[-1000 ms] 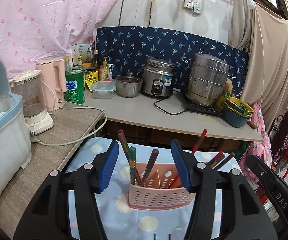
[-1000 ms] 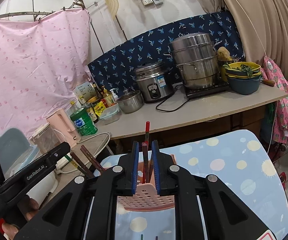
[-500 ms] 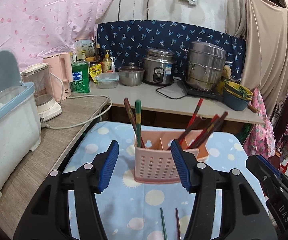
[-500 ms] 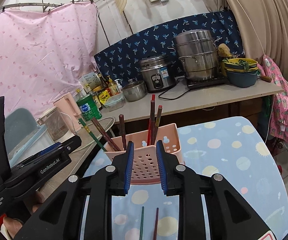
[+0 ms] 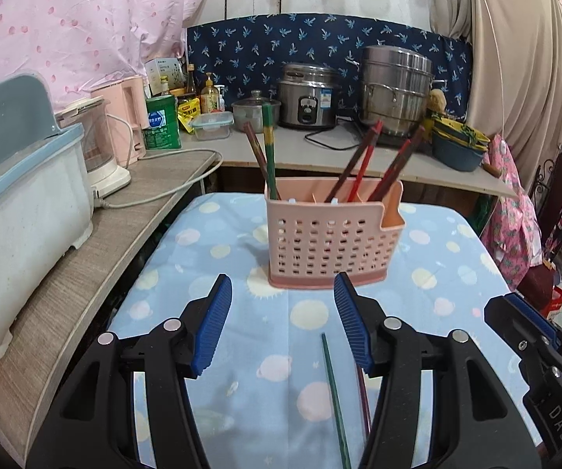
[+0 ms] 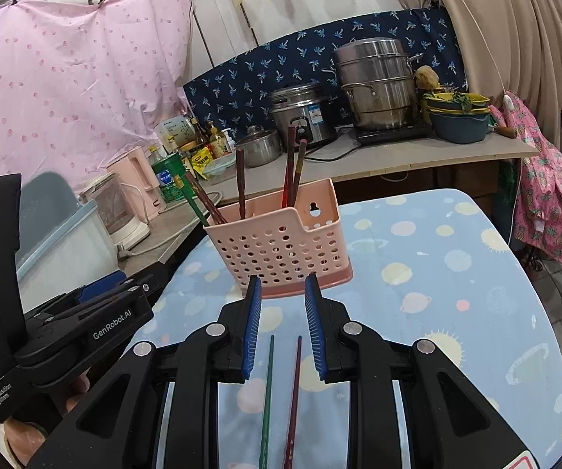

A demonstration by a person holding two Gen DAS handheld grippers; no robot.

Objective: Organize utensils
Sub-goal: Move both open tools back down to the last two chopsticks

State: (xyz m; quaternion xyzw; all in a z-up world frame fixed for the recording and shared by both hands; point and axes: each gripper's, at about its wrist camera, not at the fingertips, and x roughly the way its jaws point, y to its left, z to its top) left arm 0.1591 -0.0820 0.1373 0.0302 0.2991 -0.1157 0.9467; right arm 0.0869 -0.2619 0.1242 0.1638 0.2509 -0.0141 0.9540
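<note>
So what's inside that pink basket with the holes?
The pink basket holds five chopsticks: a green one and a brown one at one end, three dark red ones further along. Their lower ends are hidden behind its wall.

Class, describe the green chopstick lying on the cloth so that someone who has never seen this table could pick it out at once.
Find the blue spotted tablecloth and the pink perforated holder standing on it. In front of the holder two chopsticks lie flat, side by side. The green chopstick is the left one; its neighbour, the dark red chopstick, lies to its right.

A home kitchen: a rice cooker (image 5: 307,95), steamer pot (image 5: 396,88) and sauce bottles (image 5: 209,95) are crowding the surface (image 5: 320,156).
</note>
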